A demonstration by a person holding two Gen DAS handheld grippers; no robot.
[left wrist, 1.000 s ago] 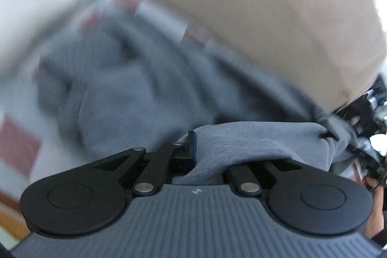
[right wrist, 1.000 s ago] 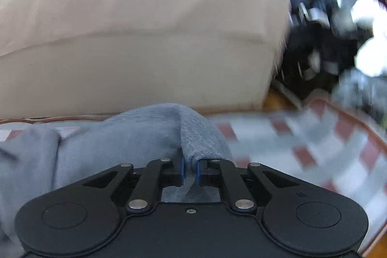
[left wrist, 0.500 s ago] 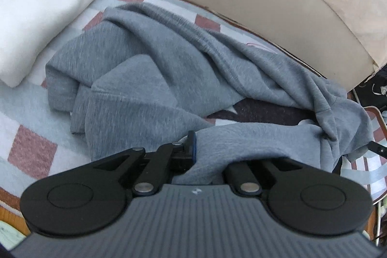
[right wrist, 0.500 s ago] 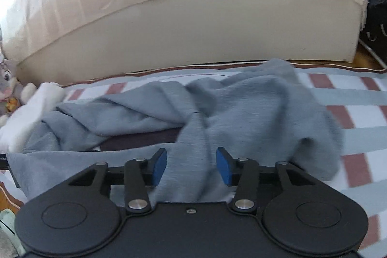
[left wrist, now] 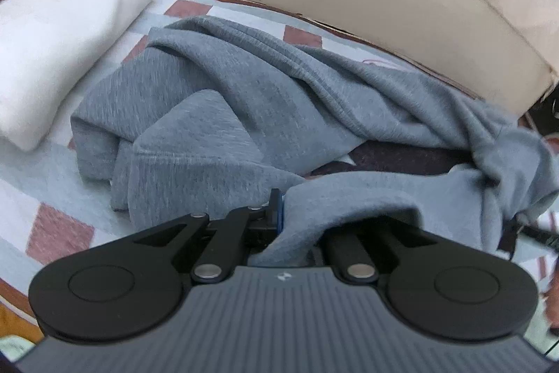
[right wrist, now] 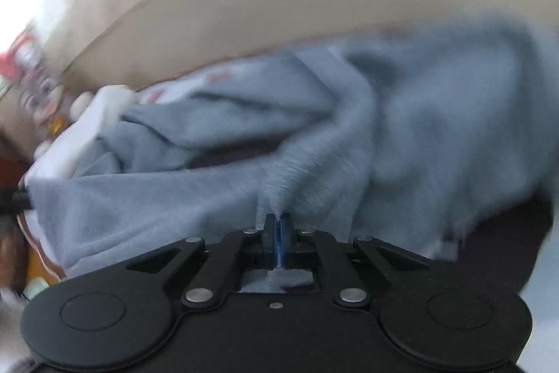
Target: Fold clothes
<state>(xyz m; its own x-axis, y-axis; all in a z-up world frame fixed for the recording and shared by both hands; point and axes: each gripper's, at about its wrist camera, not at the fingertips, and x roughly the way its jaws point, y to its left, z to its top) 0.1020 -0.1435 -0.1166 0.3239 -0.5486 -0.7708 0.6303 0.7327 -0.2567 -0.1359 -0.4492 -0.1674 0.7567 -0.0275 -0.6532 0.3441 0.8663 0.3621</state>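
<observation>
Both the left gripper point(left wrist: 279, 215) and right gripper point(right wrist: 277, 226) pinch the grey sweatshirt point(left wrist: 244, 100); draw its edge taut toward six o'clock before laying flat

Left gripper point(left wrist: 281, 214) at lower centre of its frame, fingers point(left wrist: 275, 208) closed with grey cloth pinched and draped over one, right gripper point(right wrist: 277, 233) lower centre, fingers point(right wrist: 269, 228) pressed together on a cloth fold

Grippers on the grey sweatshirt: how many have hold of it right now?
2. The left gripper pinches a hem fold near the camera; the right gripper is shut on a bunched ridge of the grey sweatshirt.
</observation>
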